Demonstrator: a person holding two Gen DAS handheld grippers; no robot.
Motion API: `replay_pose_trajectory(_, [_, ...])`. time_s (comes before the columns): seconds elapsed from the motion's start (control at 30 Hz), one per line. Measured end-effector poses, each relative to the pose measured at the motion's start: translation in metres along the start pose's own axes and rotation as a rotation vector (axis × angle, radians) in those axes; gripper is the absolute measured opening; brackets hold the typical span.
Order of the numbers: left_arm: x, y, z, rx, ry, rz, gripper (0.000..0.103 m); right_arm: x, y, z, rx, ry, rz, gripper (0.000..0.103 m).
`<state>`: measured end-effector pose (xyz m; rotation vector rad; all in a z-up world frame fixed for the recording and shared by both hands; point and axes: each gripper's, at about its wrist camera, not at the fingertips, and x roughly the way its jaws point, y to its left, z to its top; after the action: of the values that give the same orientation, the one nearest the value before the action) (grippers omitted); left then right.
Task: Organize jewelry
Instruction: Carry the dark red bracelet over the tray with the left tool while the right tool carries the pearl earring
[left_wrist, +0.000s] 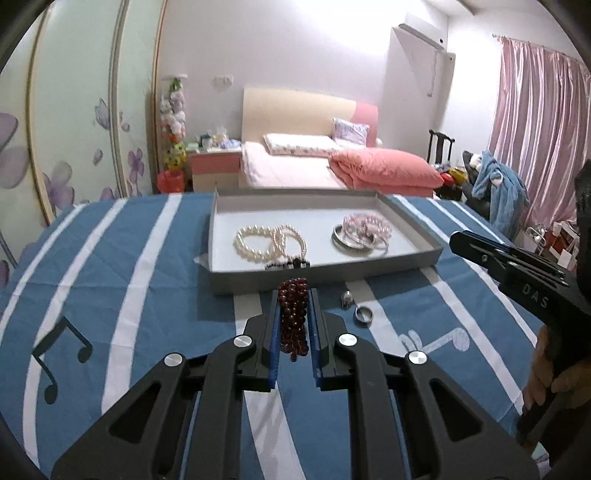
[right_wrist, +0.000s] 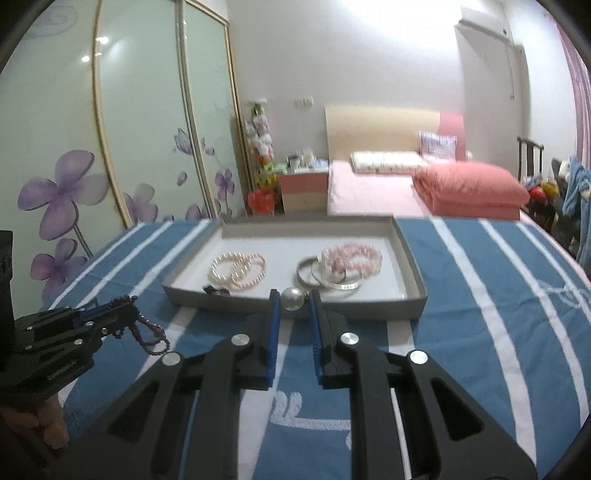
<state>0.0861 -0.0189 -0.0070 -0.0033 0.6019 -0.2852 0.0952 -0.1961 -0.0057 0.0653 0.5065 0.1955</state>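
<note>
My left gripper (left_wrist: 294, 295) is shut on a dark red bead bracelet (left_wrist: 293, 317), held above the blue striped cloth just in front of the grey tray (left_wrist: 369, 277). In the right wrist view this left gripper (right_wrist: 127, 314) shows at the left with the red bracelet (right_wrist: 151, 338) dangling from it. My right gripper (right_wrist: 294, 295) is shut on a round silver-white pearl piece (right_wrist: 293, 298) before the tray (right_wrist: 369, 308). Inside lie pearl bracelets (left_wrist: 255, 240), silver bangles (left_wrist: 351, 242), a pink bead bracelet (left_wrist: 365, 224) and a small black-and-white piece (left_wrist: 288, 264). The right gripper (left_wrist: 456, 242) shows at the right edge.
A silver ring (left_wrist: 364, 314) and a small silver trinket (left_wrist: 346, 298) lie on the cloth (left_wrist: 129, 277) in front of the tray. Beyond the table are a pink bed (left_wrist: 332, 166), a bedside cabinet (left_wrist: 214, 166) and floral wardrobe doors (left_wrist: 74, 129).
</note>
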Motion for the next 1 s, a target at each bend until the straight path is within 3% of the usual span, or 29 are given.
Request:
replay_pose_trajectory(0.4, [-0.028, -0.020, 0.015, 0.030, -0.178, 0.086, 0.014, -0.033, 0.015, 0.010, -0.035, -0.179, -0.020, 0.016])
replay_pose_trajectory(0.63, [-0.024, -0.021, 0.019, 0.022, -0.200, 0.128, 0.014, -0.042, 0.019, 0.012, -0.058, -0.257, -0.073, 0.016])
replay_pose_trajectory(1.0, [-0.025, -0.025, 0.020, 0.031, -0.226, 0.163, 0.014, -0.040, 0.011, 0.015, -0.050, -0.284, -0.113, 0.016])
